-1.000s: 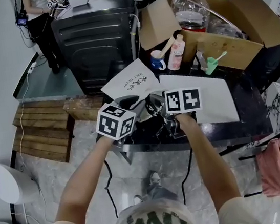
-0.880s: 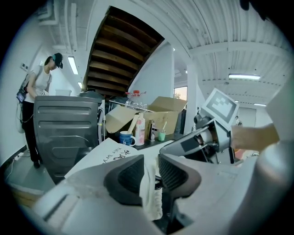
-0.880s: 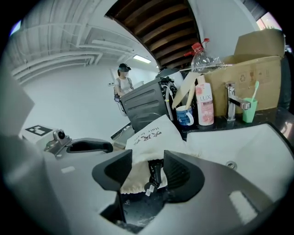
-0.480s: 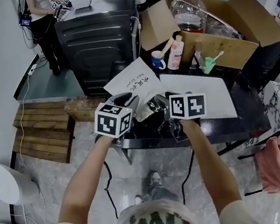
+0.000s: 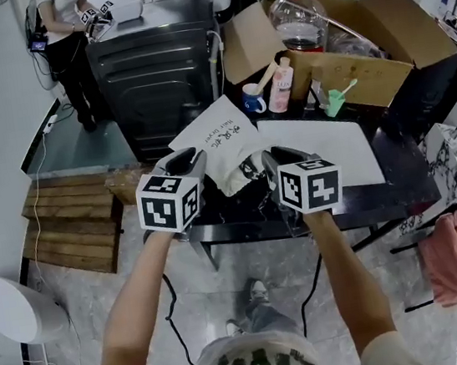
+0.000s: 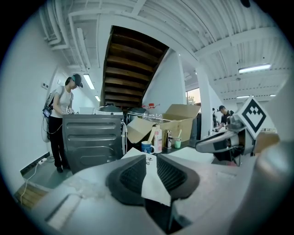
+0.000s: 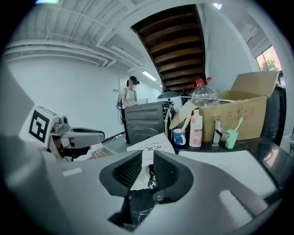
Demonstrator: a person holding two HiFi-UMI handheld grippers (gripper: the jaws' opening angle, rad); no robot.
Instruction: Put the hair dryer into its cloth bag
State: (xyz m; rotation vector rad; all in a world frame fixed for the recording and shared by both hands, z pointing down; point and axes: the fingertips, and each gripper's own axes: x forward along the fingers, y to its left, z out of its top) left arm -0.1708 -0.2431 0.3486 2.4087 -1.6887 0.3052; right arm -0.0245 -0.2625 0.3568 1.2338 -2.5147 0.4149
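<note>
This looks like the stuffing step. The bag (image 5: 222,146) is stretched between the two tools at the near edge of the counter (image 5: 397,183), printed side up. The left tongs (image 5: 181,160) are closing, with a fold of its white cloth nipped between the pads. The right tongs (image 5: 281,158) are closing too, on the bag's other edge, and something dark shows in the gap beside the cloth. The dryer (image 5: 253,169) seems to sit at the bag's mouth, mostly covered; I can't say how deep it goes.

Next, I'd guess, both grips must hold while the cloth is drawn up over the dryer, with the cord kept clear of the mouth.

Behind, an open box (image 5: 365,74) holds a clear jug (image 5: 299,24). A blue mug (image 5: 253,99) has a handle sticking out, and a green cup (image 5: 334,104) holds a toothbrush.
</note>
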